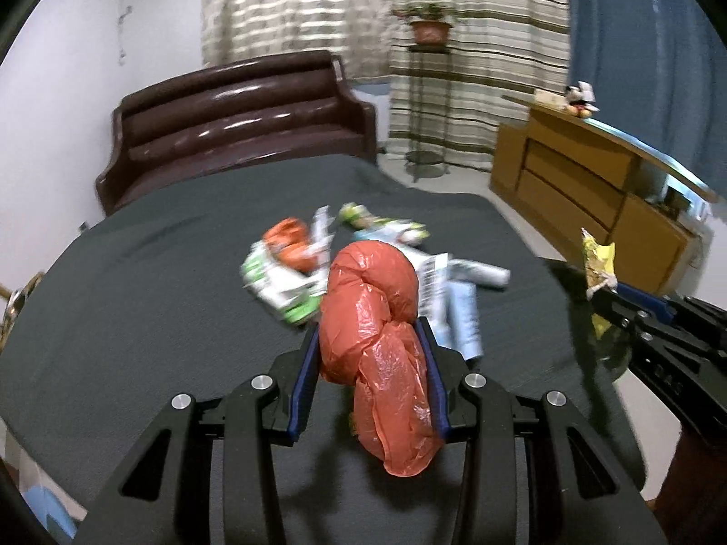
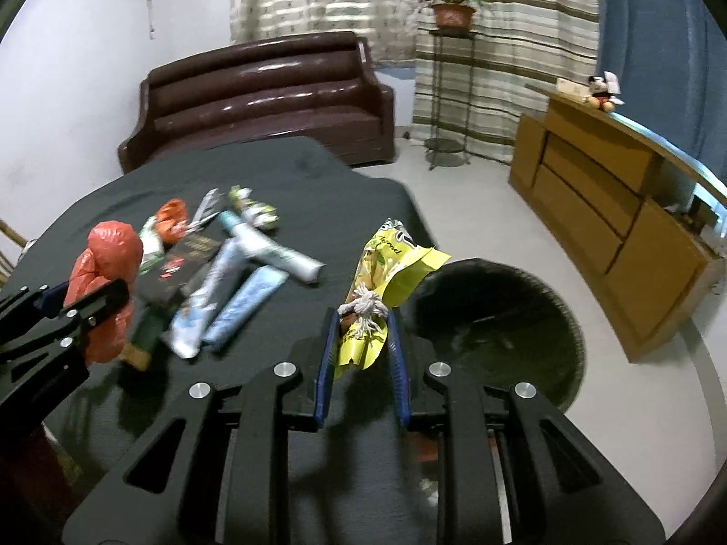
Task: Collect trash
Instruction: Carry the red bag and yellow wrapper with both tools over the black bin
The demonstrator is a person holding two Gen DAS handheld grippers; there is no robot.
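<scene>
On the table (image 2: 318, 172), wrappers (image 2: 254, 281) lie heaped near its middle. The bag (image 1: 377, 318) sits between the left gripper's (image 1: 370, 331) pads; the packet (image 2: 386, 281) sits between the right gripper's (image 2: 361, 318). The bin (image 2: 500, 331) stands at three o'clock beside the table, the sofa (image 2: 263, 95) at twelve behind it, the cabinet (image 2: 613, 209) at two.

Dark-clothed table (image 2: 318, 172): loose wrappers (image 2: 254, 268), black packet (image 2: 181, 263), orange scrap (image 2: 171, 218) on top.

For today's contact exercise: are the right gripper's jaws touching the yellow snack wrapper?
Touching. The right wrist view shows the yellow snack wrapper pinched between the jaws of the right gripper, lifted clear of the dark table.
</scene>
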